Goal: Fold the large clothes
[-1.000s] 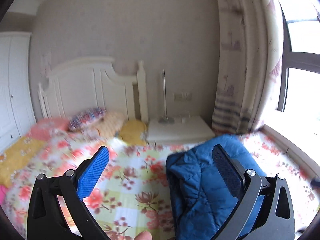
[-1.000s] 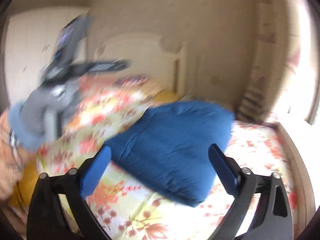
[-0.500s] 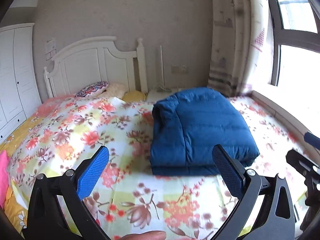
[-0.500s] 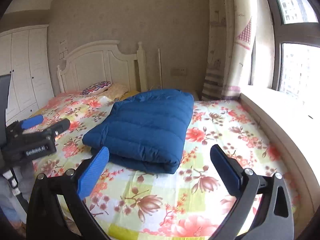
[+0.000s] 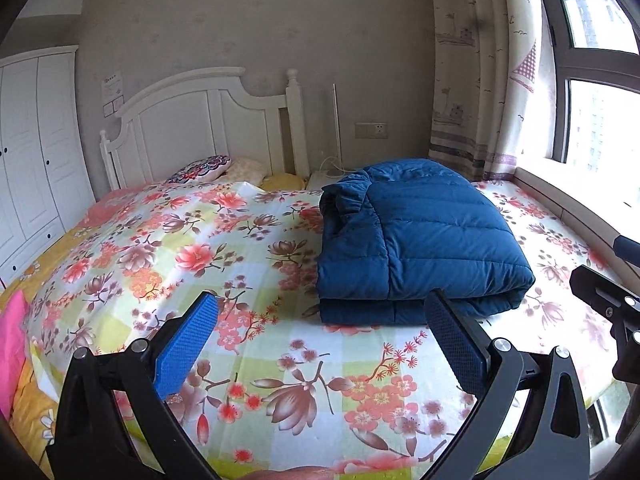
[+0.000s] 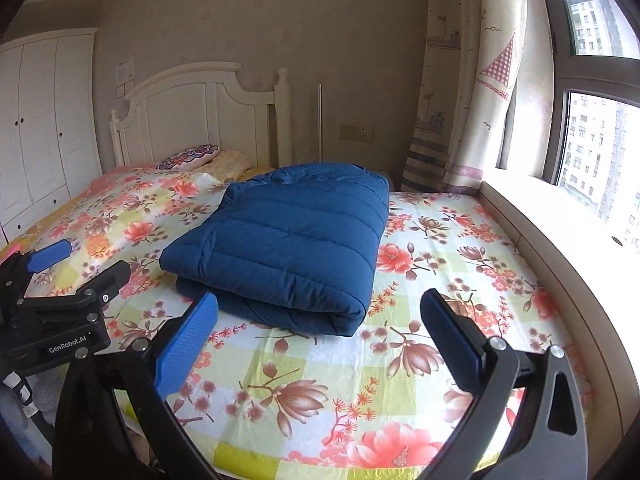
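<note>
A blue quilted down jacket (image 5: 416, 240) lies folded into a thick rectangle on the flowered bed sheet (image 5: 224, 248); in the right wrist view the jacket (image 6: 288, 240) rests mid-bed. My left gripper (image 5: 320, 332) hovers open above the foot of the bed, short of the jacket, holding nothing. My right gripper (image 6: 320, 328) is open too, a little in front of the jacket's folded edge. The left gripper (image 6: 60, 280) shows at the left of the right wrist view, and the right gripper's body (image 5: 616, 308) at the right edge of the left wrist view.
A white headboard (image 5: 200, 128) and pillows (image 5: 200, 168) stand at the far end. White wardrobe doors (image 5: 32, 152) fill the left. A curtain (image 6: 472, 100) and a window with its sill (image 6: 560, 232) run along the right. A pink cloth (image 5: 12, 336) lies at the bed's left edge.
Both grippers have drawn back and risen away from the jacket toward the foot of the bed. The jacket stays folded in place. Both stayed open.
</note>
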`<control>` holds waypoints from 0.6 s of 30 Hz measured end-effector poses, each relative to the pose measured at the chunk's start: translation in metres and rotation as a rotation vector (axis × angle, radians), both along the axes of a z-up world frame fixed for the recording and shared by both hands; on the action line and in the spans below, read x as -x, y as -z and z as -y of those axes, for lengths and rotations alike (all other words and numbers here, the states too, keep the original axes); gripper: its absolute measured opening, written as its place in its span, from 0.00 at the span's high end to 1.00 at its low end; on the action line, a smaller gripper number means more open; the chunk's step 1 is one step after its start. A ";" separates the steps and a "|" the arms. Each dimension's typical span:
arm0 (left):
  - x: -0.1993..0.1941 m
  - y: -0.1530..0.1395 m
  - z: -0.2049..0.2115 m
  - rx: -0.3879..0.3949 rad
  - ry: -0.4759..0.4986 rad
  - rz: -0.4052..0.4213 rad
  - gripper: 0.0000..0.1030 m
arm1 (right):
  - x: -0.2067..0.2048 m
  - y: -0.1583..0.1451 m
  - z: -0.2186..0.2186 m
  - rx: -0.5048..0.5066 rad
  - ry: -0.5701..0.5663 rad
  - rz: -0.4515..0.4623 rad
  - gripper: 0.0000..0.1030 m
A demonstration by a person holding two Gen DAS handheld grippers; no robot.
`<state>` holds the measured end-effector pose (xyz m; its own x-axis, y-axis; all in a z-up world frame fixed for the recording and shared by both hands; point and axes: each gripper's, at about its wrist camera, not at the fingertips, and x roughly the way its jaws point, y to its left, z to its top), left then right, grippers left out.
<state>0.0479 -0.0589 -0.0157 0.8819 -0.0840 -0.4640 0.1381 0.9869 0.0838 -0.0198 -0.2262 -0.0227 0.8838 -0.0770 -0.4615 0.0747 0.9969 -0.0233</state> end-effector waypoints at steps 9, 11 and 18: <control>-0.002 0.001 -0.004 0.003 -0.012 -0.006 0.04 | -0.004 0.008 0.001 -0.012 -0.018 -0.028 0.03; -0.002 0.002 -0.004 0.002 -0.013 -0.009 0.04 | -0.004 0.009 0.002 -0.014 -0.017 -0.031 0.03; -0.001 0.002 -0.003 -0.002 -0.012 -0.006 0.04 | -0.004 0.009 0.003 -0.015 -0.023 -0.031 0.03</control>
